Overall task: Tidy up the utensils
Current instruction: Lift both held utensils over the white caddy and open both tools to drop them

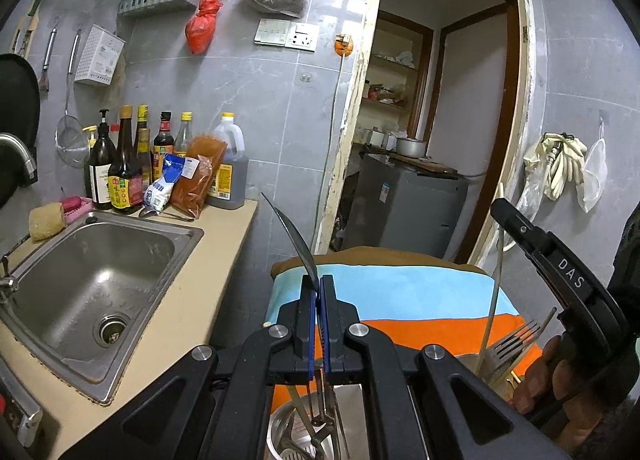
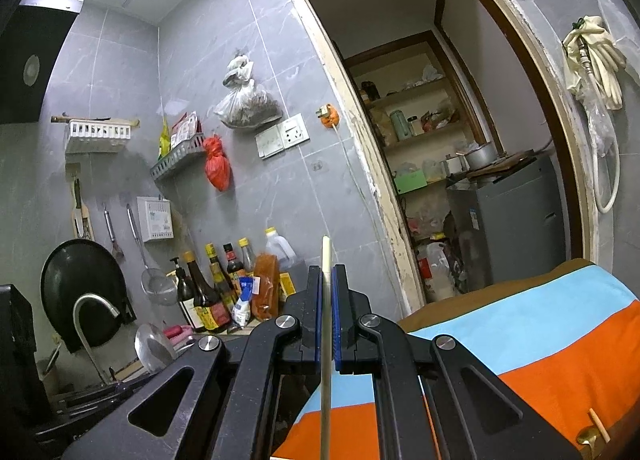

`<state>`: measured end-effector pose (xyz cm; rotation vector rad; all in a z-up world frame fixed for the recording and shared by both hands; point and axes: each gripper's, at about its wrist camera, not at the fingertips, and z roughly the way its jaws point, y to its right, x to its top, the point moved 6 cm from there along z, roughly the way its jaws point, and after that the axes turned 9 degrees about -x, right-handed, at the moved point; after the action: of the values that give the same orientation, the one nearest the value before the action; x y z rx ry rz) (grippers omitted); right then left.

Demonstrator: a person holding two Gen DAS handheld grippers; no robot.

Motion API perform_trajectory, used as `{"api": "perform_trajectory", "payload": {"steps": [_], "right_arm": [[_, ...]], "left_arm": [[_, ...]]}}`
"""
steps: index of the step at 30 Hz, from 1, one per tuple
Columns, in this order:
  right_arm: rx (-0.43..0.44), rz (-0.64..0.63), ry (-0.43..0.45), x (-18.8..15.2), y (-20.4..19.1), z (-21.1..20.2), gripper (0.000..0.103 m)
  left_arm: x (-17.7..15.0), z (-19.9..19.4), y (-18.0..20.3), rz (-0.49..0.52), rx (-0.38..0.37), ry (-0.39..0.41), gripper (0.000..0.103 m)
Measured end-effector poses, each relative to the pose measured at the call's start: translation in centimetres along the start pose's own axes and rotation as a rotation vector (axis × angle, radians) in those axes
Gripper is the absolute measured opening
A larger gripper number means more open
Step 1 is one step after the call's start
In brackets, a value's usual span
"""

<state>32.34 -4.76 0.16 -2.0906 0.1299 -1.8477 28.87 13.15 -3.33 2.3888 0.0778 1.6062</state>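
Note:
My left gripper (image 1: 318, 287) is shut on a dark metal utensil (image 1: 292, 234), seen edge on; its thin curved end sticks up past the fingertips and its handle hangs down over a steel container (image 1: 288, 430) holding several utensils. My right gripper (image 2: 328, 278) is shut on a pale chopstick (image 2: 326, 340) held upright. The right gripper also shows in the left wrist view (image 1: 560, 280), above a holder with a fork (image 1: 514, 342) and chopsticks.
A striped blue, orange and brown cloth (image 1: 400, 296) covers the surface under both grippers. A steel sink (image 1: 92, 284) and sauce bottles (image 1: 124, 168) lie to the left. A doorway (image 1: 432, 120) with a grey appliance is straight ahead. A wooden stick end (image 2: 598, 424) lies at lower right.

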Motion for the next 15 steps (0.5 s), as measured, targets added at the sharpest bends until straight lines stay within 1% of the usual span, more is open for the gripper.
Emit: {"api": "perform_trajectory", "payload": {"steps": [7,15], "right_arm": [[0.001,0.003,-0.022,-0.48,0.31,0.18,0.004],[0.001,0.004,-0.026,-0.63,0.42,0.17,0.004]], "left_arm": [[0.01,0.23,0.06,-0.011,-0.016,-0.003,0.003],[-0.08,0.27,0.20,-0.010,-0.013,-0.004,0.003]]}}
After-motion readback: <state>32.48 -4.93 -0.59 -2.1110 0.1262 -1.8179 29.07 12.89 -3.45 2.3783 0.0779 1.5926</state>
